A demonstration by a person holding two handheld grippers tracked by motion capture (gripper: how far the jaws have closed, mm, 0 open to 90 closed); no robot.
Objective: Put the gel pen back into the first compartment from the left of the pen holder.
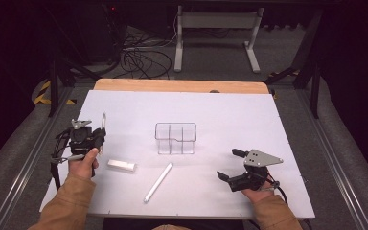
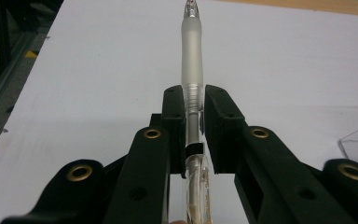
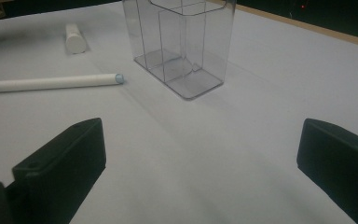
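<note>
Dim overall, with dark surroundings beyond the pale table (image 1: 230, 115). Soft overhead light, faint shadows only. Slightly grainy high view (cool blue cast on white). Near black jaws soft, out of focus in both gripper views.

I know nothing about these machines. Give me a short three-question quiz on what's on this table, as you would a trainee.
1. True or false: the left hand-held gripper is shut on a pen.
2. How many loose white things lie near the clear organizer?
3. The right hand-held gripper is: A open, B holding the organizer, C holding a pen.

Key: 1 true. 2 two: a white pen and a white eraser. 3 A.
</note>
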